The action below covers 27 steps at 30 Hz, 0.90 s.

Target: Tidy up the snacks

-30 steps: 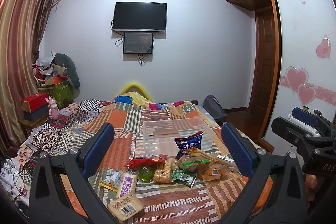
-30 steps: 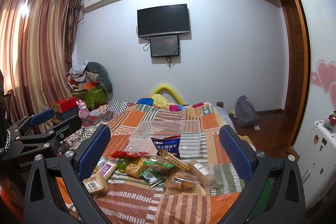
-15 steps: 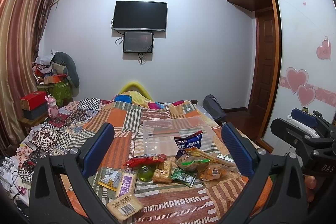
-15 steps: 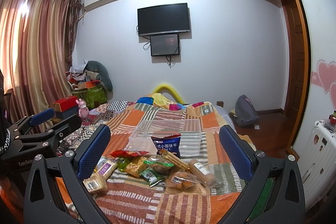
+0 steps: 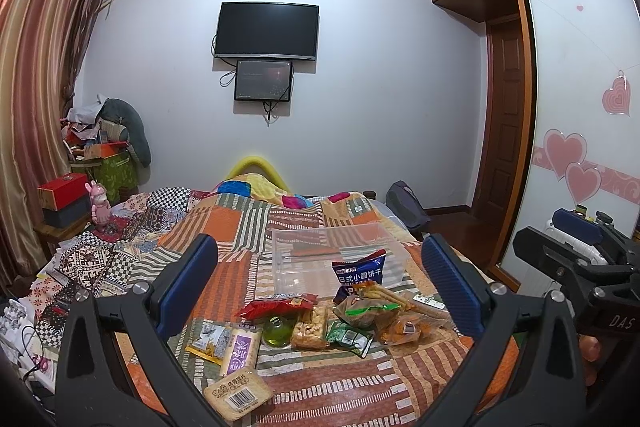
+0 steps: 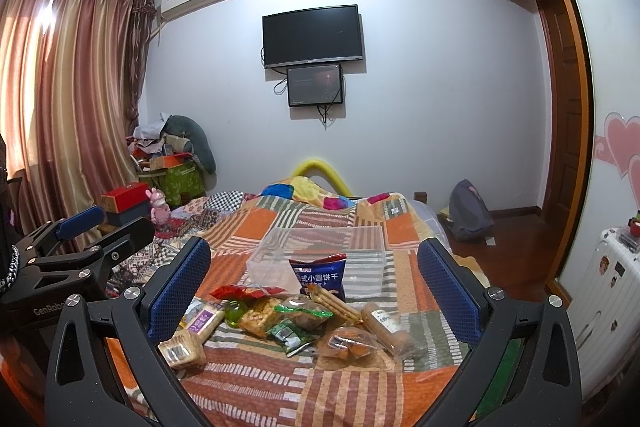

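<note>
Several snack packets lie in a loose pile on the patchwork bedspread (image 5: 352,387). A blue biscuit bag (image 5: 360,275) leans against an empty clear plastic box (image 5: 304,251) behind the pile; both also show in the right wrist view, the bag (image 6: 320,277) and the box (image 6: 360,247). A biscuit pack with a barcode (image 5: 238,393) lies nearest, left. My left gripper (image 5: 320,291) is open and empty, held above the near side of the pile. My right gripper (image 6: 316,291) is open and empty too, to the right of the left one.
The bed fills the middle of the room. A TV (image 5: 267,31) hangs on the far wall. A cluttered side table with a red box (image 5: 62,191) stands left. A wardrobe with heart stickers (image 5: 576,163) and a white suitcase (image 6: 612,291) stand right. A backpack (image 6: 468,211) lies on the floor.
</note>
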Each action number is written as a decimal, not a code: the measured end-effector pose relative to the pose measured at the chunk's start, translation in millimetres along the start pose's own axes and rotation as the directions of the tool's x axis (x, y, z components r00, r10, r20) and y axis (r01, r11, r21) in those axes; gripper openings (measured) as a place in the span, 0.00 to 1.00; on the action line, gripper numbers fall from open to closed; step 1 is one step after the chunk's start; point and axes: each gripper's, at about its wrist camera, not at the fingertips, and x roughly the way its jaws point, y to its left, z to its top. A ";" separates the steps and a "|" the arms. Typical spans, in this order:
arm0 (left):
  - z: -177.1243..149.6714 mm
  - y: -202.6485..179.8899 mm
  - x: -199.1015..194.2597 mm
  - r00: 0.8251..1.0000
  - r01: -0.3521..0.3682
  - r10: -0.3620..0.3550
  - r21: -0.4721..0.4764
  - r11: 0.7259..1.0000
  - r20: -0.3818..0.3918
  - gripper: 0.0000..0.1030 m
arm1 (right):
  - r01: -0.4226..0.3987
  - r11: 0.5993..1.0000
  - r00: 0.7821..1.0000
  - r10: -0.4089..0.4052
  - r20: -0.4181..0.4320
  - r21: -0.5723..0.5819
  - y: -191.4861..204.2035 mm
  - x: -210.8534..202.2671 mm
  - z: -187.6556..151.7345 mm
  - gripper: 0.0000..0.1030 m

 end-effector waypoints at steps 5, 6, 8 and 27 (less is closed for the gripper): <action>1.4 1.6 0.4 1.000 -0.003 0.003 -0.001 1.000 -0.003 1.00 | -0.004 1.000 1.000 0.004 0.001 -0.006 1.7 0.2 -1.0 1.00; 1.3 1.7 0.4 1.000 -0.004 0.004 -0.001 1.000 -0.003 0.99 | -0.006 1.000 1.000 0.006 -0.001 -0.008 2.4 1.0 -1.5 1.00; 0.6 3.3 1.5 1.000 -0.006 0.006 -0.003 1.000 -0.006 0.96 | -0.005 1.000 1.000 0.005 -0.004 -0.010 2.9 2.7 -2.3 1.00; -71.0 82.6 66.4 0.939 -0.035 0.042 0.025 0.999 -0.341 0.66 | -0.021 0.998 0.964 0.036 -0.264 0.061 -27.4 61.5 -39.7 0.64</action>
